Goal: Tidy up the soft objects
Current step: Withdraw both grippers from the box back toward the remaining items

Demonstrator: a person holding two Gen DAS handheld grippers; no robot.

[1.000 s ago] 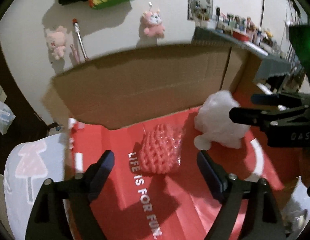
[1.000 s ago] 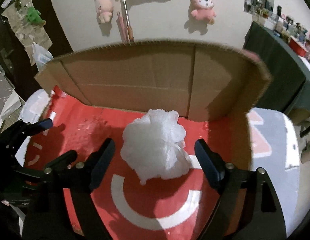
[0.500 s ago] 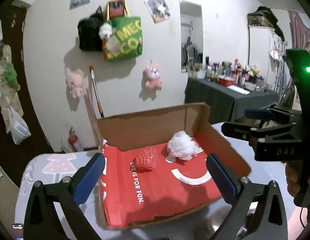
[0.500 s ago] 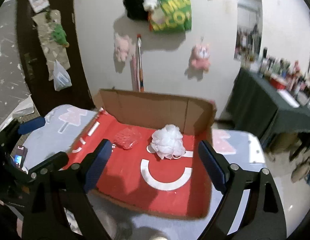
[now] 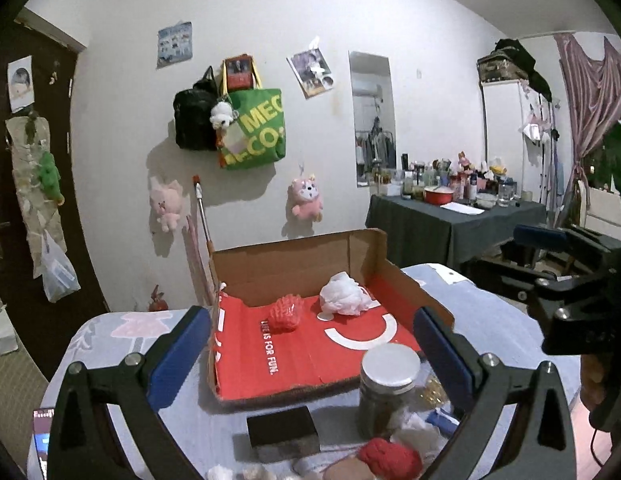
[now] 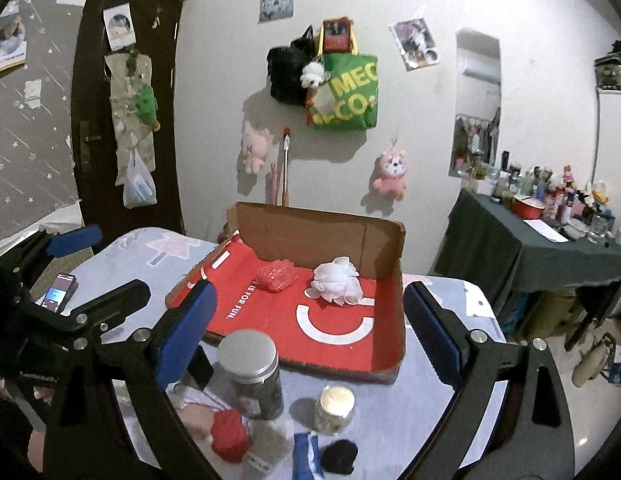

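Note:
An open cardboard box with a red inside (image 5: 310, 356) (image 6: 270, 320) stands on the table. In it lie a red mesh foam piece (image 5: 284, 314) (image 6: 276, 275) and a white mesh puff (image 5: 344, 300) (image 6: 337, 280). A red yarn ball (image 5: 390, 458) (image 6: 229, 434) and a black sponge block (image 5: 282, 432) lie on the table in front of the box. My left gripper (image 5: 310, 348) is open and empty, held back from the box. My right gripper (image 6: 310, 332) is open and empty too, to the right of the left one.
A metal-lidded jar (image 5: 388, 384) (image 6: 252, 372) and a small glass jar (image 6: 334, 408) stand in front of the box. A phone (image 6: 56, 292) lies at the table's left. A black pom-pom (image 6: 340, 456) lies near the front edge. A dark cluttered table (image 6: 550, 248) stands at the right.
Both grippers have pulled back and up from inside the box. The red foam piece and white puff stay in the box; the near items on the table have come into view.

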